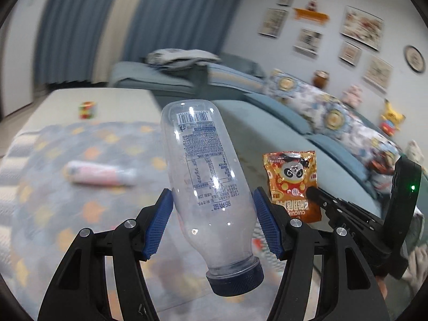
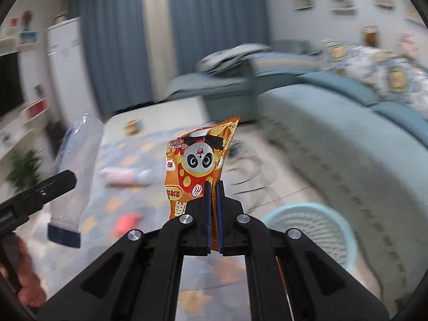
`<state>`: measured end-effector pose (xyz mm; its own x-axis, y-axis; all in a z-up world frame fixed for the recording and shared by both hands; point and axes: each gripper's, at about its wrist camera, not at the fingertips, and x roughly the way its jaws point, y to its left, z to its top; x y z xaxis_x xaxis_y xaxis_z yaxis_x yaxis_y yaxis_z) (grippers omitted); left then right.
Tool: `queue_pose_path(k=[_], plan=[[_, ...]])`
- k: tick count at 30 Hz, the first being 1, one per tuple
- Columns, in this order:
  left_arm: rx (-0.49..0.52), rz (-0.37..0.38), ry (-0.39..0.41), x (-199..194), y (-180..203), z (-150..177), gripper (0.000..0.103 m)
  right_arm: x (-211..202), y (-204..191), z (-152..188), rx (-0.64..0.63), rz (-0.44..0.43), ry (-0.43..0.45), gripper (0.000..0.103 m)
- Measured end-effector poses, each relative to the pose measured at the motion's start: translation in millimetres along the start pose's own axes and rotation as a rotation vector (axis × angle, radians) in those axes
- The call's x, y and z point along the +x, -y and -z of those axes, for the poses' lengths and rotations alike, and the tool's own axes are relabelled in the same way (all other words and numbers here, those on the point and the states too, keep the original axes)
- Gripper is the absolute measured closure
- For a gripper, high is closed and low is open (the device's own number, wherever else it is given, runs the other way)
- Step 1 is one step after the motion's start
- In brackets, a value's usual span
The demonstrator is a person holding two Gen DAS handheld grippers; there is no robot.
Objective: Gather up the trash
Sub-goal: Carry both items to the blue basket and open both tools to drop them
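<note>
I am gripping a clear bottle (image 1: 211, 192) cap-down in my left hand-held gripper (image 1: 212, 223), clamped on its body. My right hand-held gripper (image 2: 213, 214) is pinching an orange snack bag (image 2: 199, 163), above the rug (image 1: 67, 214), near the blue basket (image 2: 347, 230).

The clear bottle (image 1: 208, 187) clamped in the left claw (image 1: 211, 222) carries a barcode and small upside-down print, unreadable. The snack packet (image 1: 293, 184), right of that claw, reads "CUICUI".
</note>
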<state>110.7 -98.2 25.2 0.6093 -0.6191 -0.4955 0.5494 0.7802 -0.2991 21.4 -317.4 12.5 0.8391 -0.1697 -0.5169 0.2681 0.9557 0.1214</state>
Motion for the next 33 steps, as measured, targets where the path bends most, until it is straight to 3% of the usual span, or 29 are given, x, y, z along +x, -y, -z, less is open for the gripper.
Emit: queue_pose_path(k=[6,14,20,23,27,30,33], plan=[[0.048,0.132,-0.109,69,68,2,0.043,-3,80,16,0.159,0.166,-0.031,0.101],[0.115,0.175,-0.261,160,107,46,0.043,45,146,62,0.293,0.296,-0.196,0.101],[0.129,0.161,-0.342,193,104,70,0.039,72,159,87,0.335,0.312,-0.27,0.1],[0.111,0.152,-0.338,195,98,72,0.028,82,163,94,0.356,0.3,-0.3,0.099],[0.084,0.156,-0.325,192,90,70,0.028,89,169,101,0.399,0.266,-0.336,0.097],[0.071,0.162,-0.313,186,85,69,0.028,90,170,102,0.421,0.249,-0.347,0.084],[0.079,0.161,-0.297,182,86,67,0.028,88,167,102,0.423,0.256,-0.33,0.056]])
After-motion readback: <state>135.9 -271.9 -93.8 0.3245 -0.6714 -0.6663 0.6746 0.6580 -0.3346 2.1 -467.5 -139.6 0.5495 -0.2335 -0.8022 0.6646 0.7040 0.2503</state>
